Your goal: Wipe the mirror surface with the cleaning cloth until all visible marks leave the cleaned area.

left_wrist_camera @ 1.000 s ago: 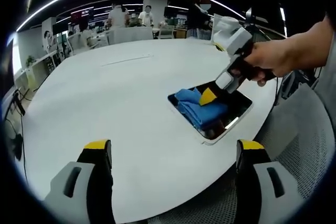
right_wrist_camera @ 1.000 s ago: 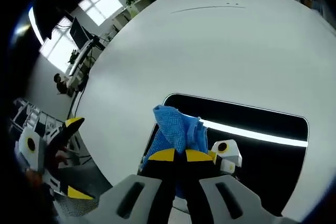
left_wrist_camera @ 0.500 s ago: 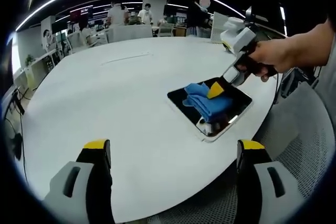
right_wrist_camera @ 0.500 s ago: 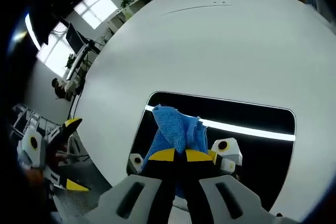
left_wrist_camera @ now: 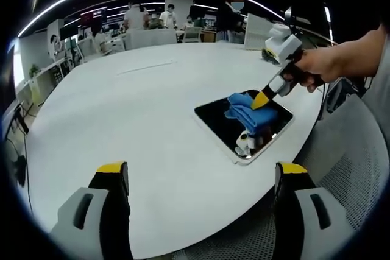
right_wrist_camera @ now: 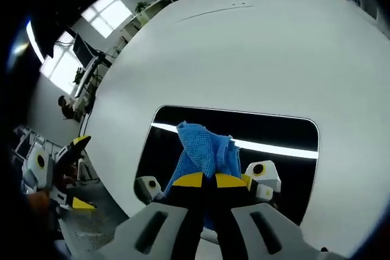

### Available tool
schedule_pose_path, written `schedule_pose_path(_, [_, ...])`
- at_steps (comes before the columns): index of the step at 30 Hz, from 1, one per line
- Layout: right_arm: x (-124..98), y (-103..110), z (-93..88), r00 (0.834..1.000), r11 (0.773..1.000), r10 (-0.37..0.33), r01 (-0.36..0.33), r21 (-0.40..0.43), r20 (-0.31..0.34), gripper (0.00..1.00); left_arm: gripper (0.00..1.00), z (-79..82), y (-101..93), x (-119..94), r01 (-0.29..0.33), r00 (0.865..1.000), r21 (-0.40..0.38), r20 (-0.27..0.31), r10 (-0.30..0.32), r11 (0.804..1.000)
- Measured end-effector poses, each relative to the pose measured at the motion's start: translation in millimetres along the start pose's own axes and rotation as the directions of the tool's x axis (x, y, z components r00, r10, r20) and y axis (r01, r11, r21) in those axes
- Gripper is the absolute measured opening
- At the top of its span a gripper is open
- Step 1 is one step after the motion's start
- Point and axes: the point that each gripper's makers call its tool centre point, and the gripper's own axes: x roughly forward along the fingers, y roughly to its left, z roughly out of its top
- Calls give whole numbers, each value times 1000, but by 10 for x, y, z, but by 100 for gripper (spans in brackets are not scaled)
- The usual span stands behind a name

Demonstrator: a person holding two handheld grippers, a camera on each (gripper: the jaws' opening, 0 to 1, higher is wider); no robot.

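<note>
Cloth on mirror, white table, distant desks

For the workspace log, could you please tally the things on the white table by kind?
Mirror: 1
Blue cleaning cloth, held on the mirror by the right gripper: 1
Total: 2 things on the table
</note>
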Motion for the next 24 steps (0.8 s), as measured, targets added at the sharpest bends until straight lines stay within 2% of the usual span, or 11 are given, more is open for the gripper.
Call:
schedule_pose_path(12, [-50, -102, -18, 1000, 1000, 0, 0, 5, -1, 0, 99, 46, -27, -10, -3, 1000, -4, 14, 3, 1000])
schedule_pose_path(24, [-135, -245, -47, 1000, 1000, -8, 8, 30, 4, 0, 99, 22, -36, -4, 0, 1000, 7, -3, 0, 1000])
